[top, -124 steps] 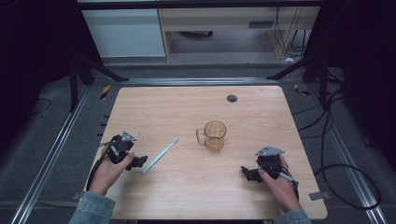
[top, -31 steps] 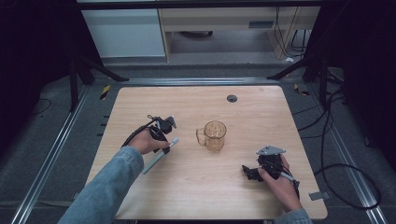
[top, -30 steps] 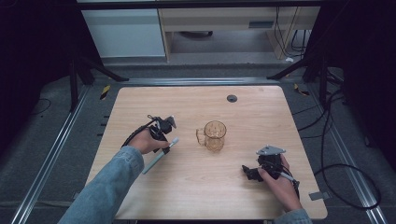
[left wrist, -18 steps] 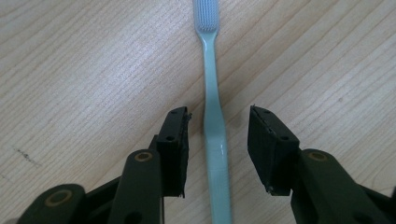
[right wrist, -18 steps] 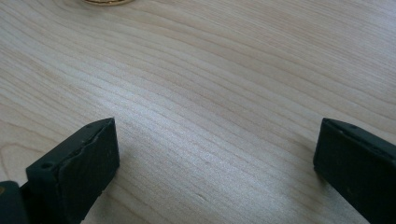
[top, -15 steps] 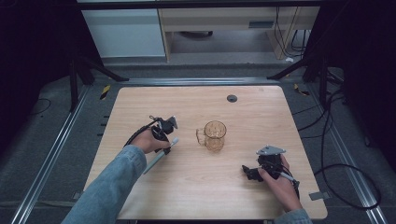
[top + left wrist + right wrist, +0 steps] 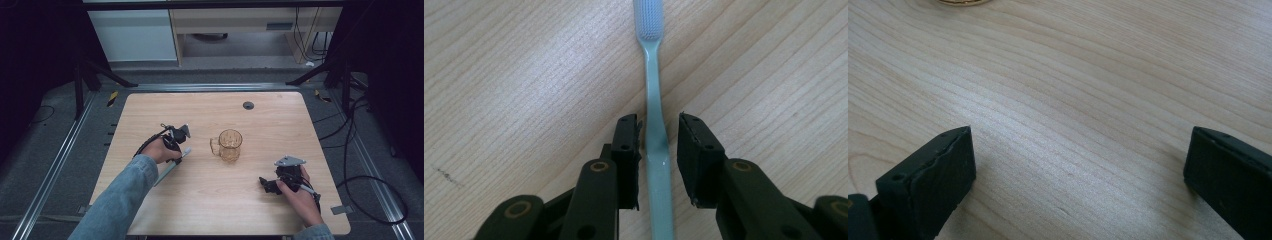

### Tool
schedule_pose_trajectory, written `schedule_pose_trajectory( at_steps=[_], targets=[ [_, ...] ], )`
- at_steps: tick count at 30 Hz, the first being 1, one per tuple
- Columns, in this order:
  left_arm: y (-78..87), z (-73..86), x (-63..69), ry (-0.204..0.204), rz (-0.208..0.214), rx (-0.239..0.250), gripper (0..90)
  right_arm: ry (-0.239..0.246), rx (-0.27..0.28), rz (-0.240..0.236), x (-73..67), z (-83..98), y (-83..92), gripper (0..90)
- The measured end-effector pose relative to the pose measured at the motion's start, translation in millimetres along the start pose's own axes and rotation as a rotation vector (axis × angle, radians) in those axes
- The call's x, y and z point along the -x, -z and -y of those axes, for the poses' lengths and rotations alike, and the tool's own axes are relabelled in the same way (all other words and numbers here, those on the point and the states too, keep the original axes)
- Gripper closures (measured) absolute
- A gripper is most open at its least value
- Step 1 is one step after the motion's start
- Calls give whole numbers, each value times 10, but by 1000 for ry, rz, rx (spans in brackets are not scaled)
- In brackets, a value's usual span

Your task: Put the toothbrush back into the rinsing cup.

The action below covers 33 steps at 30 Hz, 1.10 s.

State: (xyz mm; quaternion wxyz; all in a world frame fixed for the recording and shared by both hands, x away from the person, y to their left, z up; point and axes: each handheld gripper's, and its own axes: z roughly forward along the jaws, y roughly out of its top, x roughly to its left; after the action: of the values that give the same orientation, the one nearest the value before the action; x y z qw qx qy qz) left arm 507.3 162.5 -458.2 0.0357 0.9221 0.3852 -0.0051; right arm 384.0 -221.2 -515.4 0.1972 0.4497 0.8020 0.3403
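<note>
Jaws closing — left gripper [image 7: 658, 150] astride toothbrush [image 7: 655, 95]

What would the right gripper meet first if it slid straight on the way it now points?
Probably the amber mug: from the right gripper, bare table lies ahead, then the mug's base at the frame's top edge.

Your left tongs [image 7: 176, 145] sit over the upper end of a pale toothbrush [image 7: 167, 170], which lies slantwise on the wooden worktop [image 7: 280, 115]; the handle runs back beside your denim sleeve [image 7: 117, 200]. A clear amber mug [image 7: 229, 145] stands upright just to the right of those tongs, handle toward them. Your right tongs [image 7: 272, 185] rest low on the worktop, well apart from the mug, nearer you. A small dark round disc [image 7: 248, 105] lies far beyond both tongs.
</note>
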Motion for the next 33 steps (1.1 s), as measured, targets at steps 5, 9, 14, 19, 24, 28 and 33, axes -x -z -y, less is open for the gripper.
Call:
schedule_pose_trajectory(
  at_steps=[5,9,14,19,24,28,33],
  targets=[
    [-5,-5,-13,-3,16,2,737,14,4,7,6,4,-6,5],
    [-4,-12,-16,-11,14,-2,747,-2,0,0,-2,1,0,5],
    [-16,-10,-20,-13,8,-8,749,0,0,0,-1,0,0,5],
    [-35,-14,-23,-15,3,-9,754,0,0,0,0,1,0,5],
    [-46,-34,-14,-15,1,-6,775,-2,-1,0,-1,1,0,5],
    [-44,-36,-4,-21,-8,-6,789,0,0,0,0,0,0,5],
    [29,-17,-5,-19,-35,26,793,-9,3,-2,-6,0,1,5]
  ],
)
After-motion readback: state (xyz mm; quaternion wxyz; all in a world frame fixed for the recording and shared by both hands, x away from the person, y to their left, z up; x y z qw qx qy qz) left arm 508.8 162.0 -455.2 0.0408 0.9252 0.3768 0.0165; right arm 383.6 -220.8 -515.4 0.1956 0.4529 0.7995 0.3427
